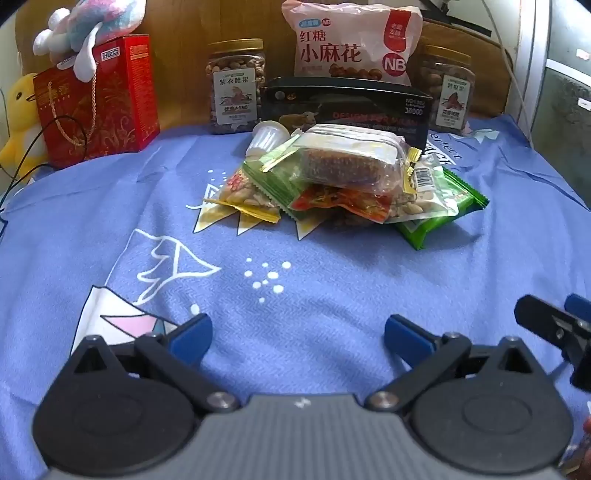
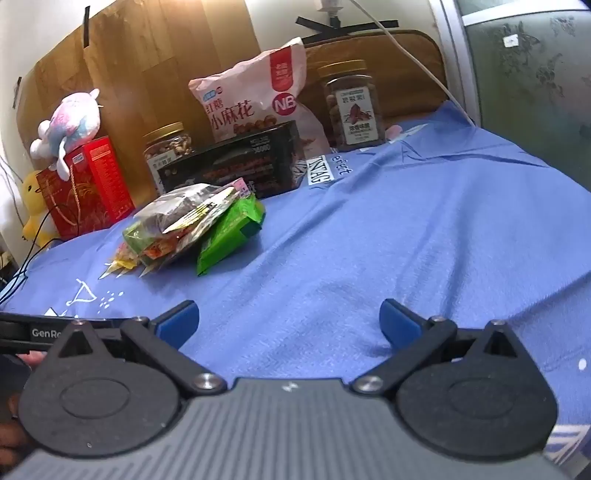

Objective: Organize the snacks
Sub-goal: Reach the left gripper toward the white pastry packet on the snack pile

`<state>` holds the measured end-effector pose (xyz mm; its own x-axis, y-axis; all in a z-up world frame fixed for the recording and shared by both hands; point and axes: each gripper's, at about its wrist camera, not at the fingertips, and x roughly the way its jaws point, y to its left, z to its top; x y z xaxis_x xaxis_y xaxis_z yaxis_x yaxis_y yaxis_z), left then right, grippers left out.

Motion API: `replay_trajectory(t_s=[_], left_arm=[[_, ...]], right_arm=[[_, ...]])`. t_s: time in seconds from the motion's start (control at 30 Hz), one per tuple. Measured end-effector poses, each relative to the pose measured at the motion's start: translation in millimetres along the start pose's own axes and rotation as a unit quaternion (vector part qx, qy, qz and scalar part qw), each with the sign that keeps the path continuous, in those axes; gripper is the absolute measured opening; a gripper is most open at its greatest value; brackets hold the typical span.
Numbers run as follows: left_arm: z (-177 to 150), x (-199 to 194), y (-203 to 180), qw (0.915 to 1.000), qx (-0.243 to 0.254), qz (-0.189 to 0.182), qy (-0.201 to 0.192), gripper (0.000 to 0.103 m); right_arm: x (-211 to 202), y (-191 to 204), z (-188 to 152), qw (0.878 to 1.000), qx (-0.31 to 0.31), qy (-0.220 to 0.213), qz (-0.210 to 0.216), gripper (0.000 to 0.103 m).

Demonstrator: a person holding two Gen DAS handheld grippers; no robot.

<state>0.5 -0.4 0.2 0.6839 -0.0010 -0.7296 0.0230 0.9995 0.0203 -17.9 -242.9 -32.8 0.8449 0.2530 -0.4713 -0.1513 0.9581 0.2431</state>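
Your left gripper hangs over the blue printed cloth with its blue pads spread wide and nothing between them. The right gripper is just as wide apart and just as empty.

Work from the left. At the far edge stands a red gift box with a cord handle and a plush toy on top; it looks stiff, and the cord is likely the easiest hold. Next comes a gold-lidded nut jar, rigid and probably weighty, best taken across its body under the lid.

In the middle of the cloth, well ahead of both grippers, lies the loose snack pile. Its leftmost piece is a yellow-edged peanut packet, then a red-printed packet under a clear-wrapped brown cake, and a green packet at the right. All look light, crinkly and slippery, so pinch a sealed edge, not the filled belly, and treat the cake as crushable.

Behind them stands a black carton, with a soft pink bag of fried twists behind it; the contents likely break easily. A second nut jar closes the row.
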Motion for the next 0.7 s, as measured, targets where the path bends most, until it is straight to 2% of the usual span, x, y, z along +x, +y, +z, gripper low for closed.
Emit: replay_trajectory(t_s=[0.13,0.23,0.33,0.4,0.47,0.5,0.57,0.6,0.63,0.7], left_arm=[[3,-1,-4,1.0000,-0.001,-0.007,-0.005,0.103],[-1,-1,2,0.9995,-0.004,-0.018,-0.024,0.103],[-13,-6,6,0.9983,0.021,-0.029,-0.046,0.103],[-15,-8,12,0.9968,0.037,-0.050,-0.050,0.103],[-9,-13,27,0.9952,0.026,-0.083,-0.044,0.103],[-6,-17,37,0.9943,0.017,-0.090,-0.054,0.103],[4,-27,53,0.9925,0.014,-0.074,-0.096,0.102],[14,-31,60,0.9909,0.015,-0.069,-0.115,0.101],[25,-33,67,0.9890,0.011,-0.076,-0.126,0.099],[51,-30,82,0.9834,-0.014,-0.122,-0.134,0.093]], right_arm=[[-5,4,1,1.000,0.001,-0.005,-0.005,0.103],[-7,13,7,1.000,-0.018,-0.018,0.002,0.103],[-7,12,13,0.998,-0.044,-0.033,0.017,0.103],[-6,14,14,0.997,-0.069,-0.040,0.024,0.097],[-4,19,21,0.995,-0.087,-0.037,0.031,0.083],[-2,20,25,0.994,-0.100,-0.036,0.039,0.080],[2,24,32,0.991,-0.119,-0.033,0.055,0.066],[6,25,38,0.989,-0.126,-0.030,0.067,0.064],[9,26,43,0.988,-0.131,-0.027,0.079,0.060],[20,30,54,0.984,-0.138,-0.016,0.107,0.056]])
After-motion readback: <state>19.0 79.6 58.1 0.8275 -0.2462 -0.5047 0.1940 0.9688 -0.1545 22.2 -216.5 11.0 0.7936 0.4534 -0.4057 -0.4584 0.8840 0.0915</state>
